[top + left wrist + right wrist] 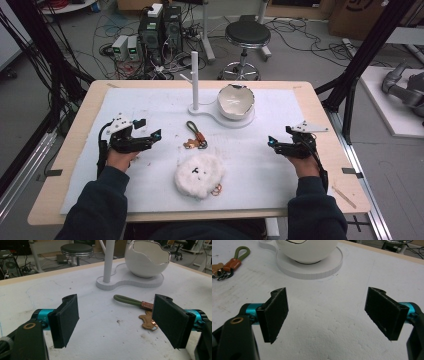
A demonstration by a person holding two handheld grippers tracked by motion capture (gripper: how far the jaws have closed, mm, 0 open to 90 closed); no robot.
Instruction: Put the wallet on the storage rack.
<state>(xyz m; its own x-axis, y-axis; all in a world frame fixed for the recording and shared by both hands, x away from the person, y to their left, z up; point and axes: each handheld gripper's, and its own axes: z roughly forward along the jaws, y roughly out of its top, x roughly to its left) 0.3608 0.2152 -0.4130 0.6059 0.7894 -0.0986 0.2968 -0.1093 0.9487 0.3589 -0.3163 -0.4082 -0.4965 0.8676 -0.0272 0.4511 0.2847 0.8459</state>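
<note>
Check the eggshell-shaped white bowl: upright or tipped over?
Upright: the white bowl sits on its stand's round base, jagged rim facing up.

We see a grey concrete floor (300,55) strewn with black cables (107,30), a round black swivel stool (247,34) on a chrome base, dark computer towers (161,30) behind our pale wooden worktop (80,125), black metal frame posts (367,50), brown cardboard boxes (350,15).

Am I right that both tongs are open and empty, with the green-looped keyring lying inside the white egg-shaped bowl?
Not quite: the green-looped keyring lies on the white foam mat, in front of the white egg-shaped bowl, not inside it, as the high view shows. The rest holds: the left tongs and right tongs are open and empty.
</note>
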